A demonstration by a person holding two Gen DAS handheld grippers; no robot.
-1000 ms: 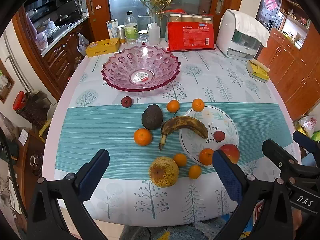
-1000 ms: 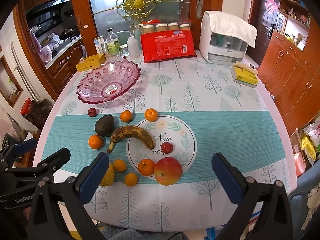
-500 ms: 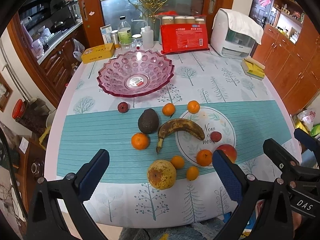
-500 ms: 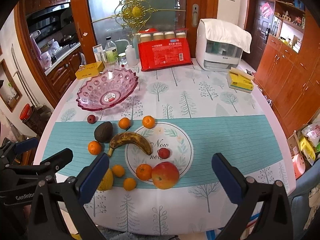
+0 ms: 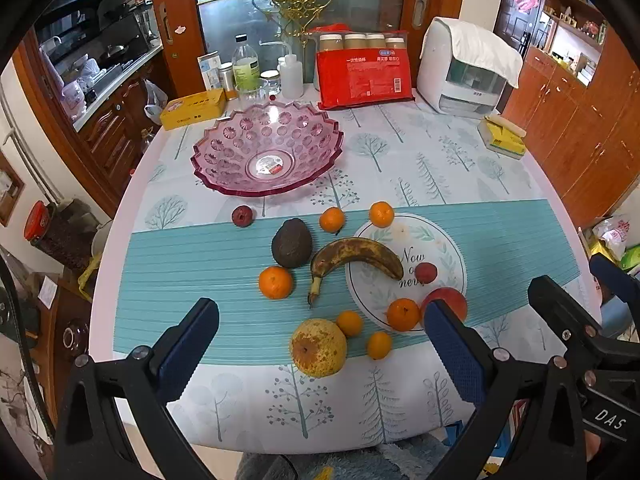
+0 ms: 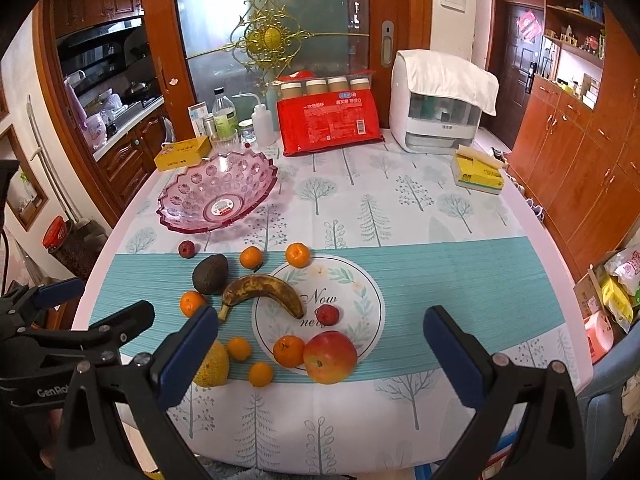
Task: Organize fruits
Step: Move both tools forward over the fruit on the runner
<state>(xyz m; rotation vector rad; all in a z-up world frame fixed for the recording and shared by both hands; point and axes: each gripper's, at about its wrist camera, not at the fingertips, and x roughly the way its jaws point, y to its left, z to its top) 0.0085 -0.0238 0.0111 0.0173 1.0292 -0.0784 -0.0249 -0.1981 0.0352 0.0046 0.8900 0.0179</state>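
Both views have drawn back from the fruit; left tool [image 5: 320,344] and right tool [image 6: 320,344] gape, seemingly empty.

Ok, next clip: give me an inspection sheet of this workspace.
Surface: round table under a tree-print cloth with a teal band.
Job's things: pink faceted glass bowl, holding no fruit; brown-spotted banana, dark avocado, red apple, yellow pear, small oranges, all loose on the cloth.
Clutter: red packet, yellow tin, bottles, white appliance.
Grippers: left gripper and right gripper open, holding nothing.
Cables: nothing seen.
Surroundings: wooden cabinets, glass door.
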